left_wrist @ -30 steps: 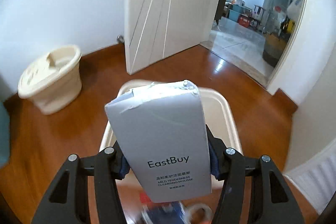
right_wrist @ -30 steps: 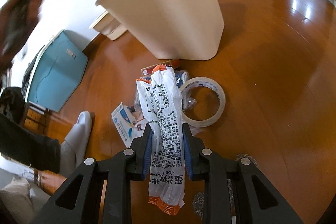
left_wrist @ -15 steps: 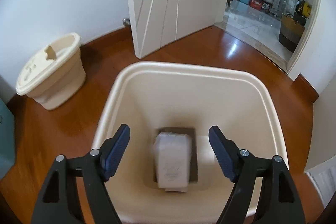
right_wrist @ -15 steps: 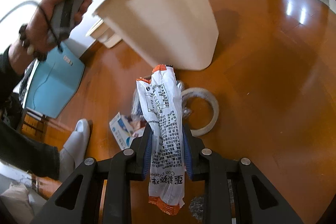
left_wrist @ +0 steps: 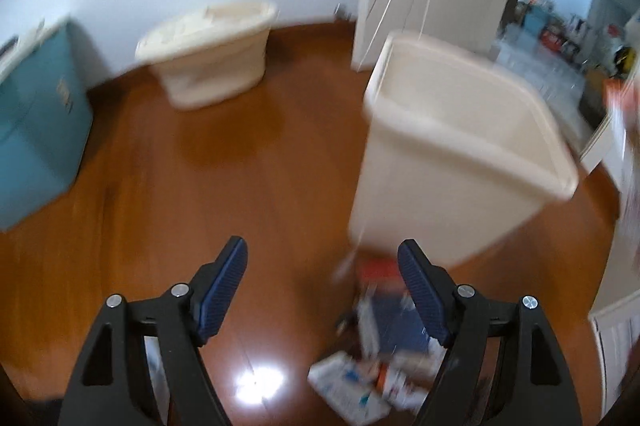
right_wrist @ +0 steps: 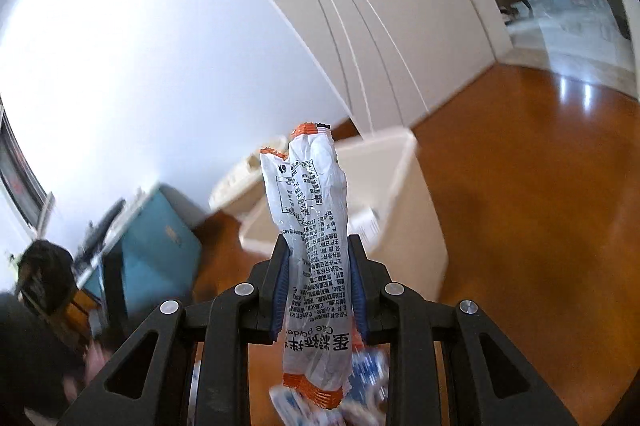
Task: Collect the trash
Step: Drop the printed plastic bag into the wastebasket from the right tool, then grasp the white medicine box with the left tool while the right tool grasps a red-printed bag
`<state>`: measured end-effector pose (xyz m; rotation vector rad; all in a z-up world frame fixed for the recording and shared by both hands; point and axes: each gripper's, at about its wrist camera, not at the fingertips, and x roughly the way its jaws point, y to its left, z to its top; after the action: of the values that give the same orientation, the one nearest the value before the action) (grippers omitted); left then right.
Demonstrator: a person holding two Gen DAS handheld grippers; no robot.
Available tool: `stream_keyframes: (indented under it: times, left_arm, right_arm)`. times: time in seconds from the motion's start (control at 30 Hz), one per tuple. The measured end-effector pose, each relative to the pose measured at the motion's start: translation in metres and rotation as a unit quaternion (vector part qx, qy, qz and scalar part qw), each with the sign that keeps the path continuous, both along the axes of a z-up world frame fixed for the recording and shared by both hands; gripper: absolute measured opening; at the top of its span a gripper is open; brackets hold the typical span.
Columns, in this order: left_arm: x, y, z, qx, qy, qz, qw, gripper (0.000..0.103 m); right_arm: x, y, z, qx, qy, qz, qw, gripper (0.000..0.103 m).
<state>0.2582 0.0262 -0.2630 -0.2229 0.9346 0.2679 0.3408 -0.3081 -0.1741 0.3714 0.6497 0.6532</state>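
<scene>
A cream open-top trash bin stands on the wood floor, right of centre in the left wrist view; it also shows behind the wrapper in the right wrist view. My left gripper is open and empty, low over the floor left of the bin. A pile of loose trash lies on the floor beside its right finger. My right gripper is shut on a white and orange printed wrapper, held upright above the floor in front of the bin. The wrapper's edge shows blurred at the far right of the left wrist view.
A second cream tub with a lid stands by the white wall. A teal case stands at the left, also in the right wrist view. A white door stands open onto a tiled room.
The left gripper opened and dropped the EastBuy box into the bin, then swung away left and down. The right gripper lifted the wrapper off the floor pile toward the bin.
</scene>
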Motion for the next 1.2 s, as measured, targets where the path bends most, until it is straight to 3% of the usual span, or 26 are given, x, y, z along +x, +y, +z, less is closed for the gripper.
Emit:
stream_keyframes:
  times: [0.1, 0.2, 0.33, 0.5, 0.53, 0.63, 0.67, 0.73, 0.8, 0.9, 0.97, 1.0, 1.1, 1.2]
  left_arm:
    - [-0.01, 0.0, -0.022, -0.003, 0.04, -0.001, 0.9992, 0.077]
    - [-0.013, -0.003, -0.034, 0.002, 0.06, -0.008, 0.9981, 0.077]
    - [-0.012, 0.0, -0.039, -0.01, 0.068, -0.005, 0.9976, 0.077]
    - [-0.017, -0.003, -0.044, -0.009, 0.07, -0.009, 0.9975, 0.077]
    - [-0.018, -0.003, -0.046, -0.01, 0.073, -0.009, 0.9973, 0.077]
    - [-0.019, -0.002, -0.051, -0.011, 0.082, -0.006, 0.9966, 0.077]
    - [-0.019, -0.003, -0.052, -0.01, 0.084, -0.006, 0.9964, 0.077]
    - [-0.019, -0.004, -0.055, -0.01, 0.088, -0.007, 0.9961, 0.077]
    - [-0.021, -0.004, -0.059, -0.012, 0.094, -0.005, 0.9955, 0.077]
    - [-0.025, -0.002, -0.074, -0.025, 0.116, 0.005, 0.9929, 0.077]
    - [-0.028, -0.004, -0.091, -0.048, 0.141, 0.012, 0.9888, 0.077]
    - [-0.03, -0.005, -0.101, -0.067, 0.155, 0.021, 0.9854, 0.077]
    - [-0.036, -0.01, -0.132, -0.128, 0.185, 0.058, 0.9726, 0.077]
    - [-0.038, -0.021, -0.159, -0.146, 0.196, 0.082, 0.9662, 0.077]
  right_arm:
    - [0.041, 0.019, 0.019, 0.041, 0.004, 0.005, 0.999, 0.029]
    - [0.089, 0.051, 0.023, 0.04, 0.029, 0.005, 0.999, 0.03]
    - [0.137, 0.084, 0.0, 0.026, 0.078, 0.01, 0.997, 0.032]
    - [0.155, 0.109, -0.031, -0.016, 0.121, 0.012, 0.992, 0.037]
    - [0.156, 0.116, -0.032, -0.034, 0.119, 0.017, 0.992, 0.041]
    - [0.158, 0.133, -0.028, -0.092, 0.099, 0.01, 0.991, 0.069]
    - [0.155, 0.137, -0.024, -0.111, 0.086, 0.008, 0.99, 0.076]
    - [0.148, 0.14, -0.017, -0.143, 0.062, 0.007, 0.988, 0.076]
    - [0.13, 0.129, -0.007, -0.143, 0.031, -0.01, 0.989, 0.076]
    - [0.081, 0.078, 0.003, -0.103, 0.004, -0.058, 0.993, 0.076]
    - [0.039, 0.043, -0.01, -0.117, 0.008, -0.098, 0.988, 0.078]
    - [0.019, 0.033, -0.021, -0.124, 0.019, -0.117, 0.985, 0.078]
    - [-0.035, -0.022, -0.081, -0.126, 0.128, -0.177, 0.968, 0.079]
    - [-0.064, -0.049, -0.14, -0.135, 0.226, -0.204, 0.943, 0.079]
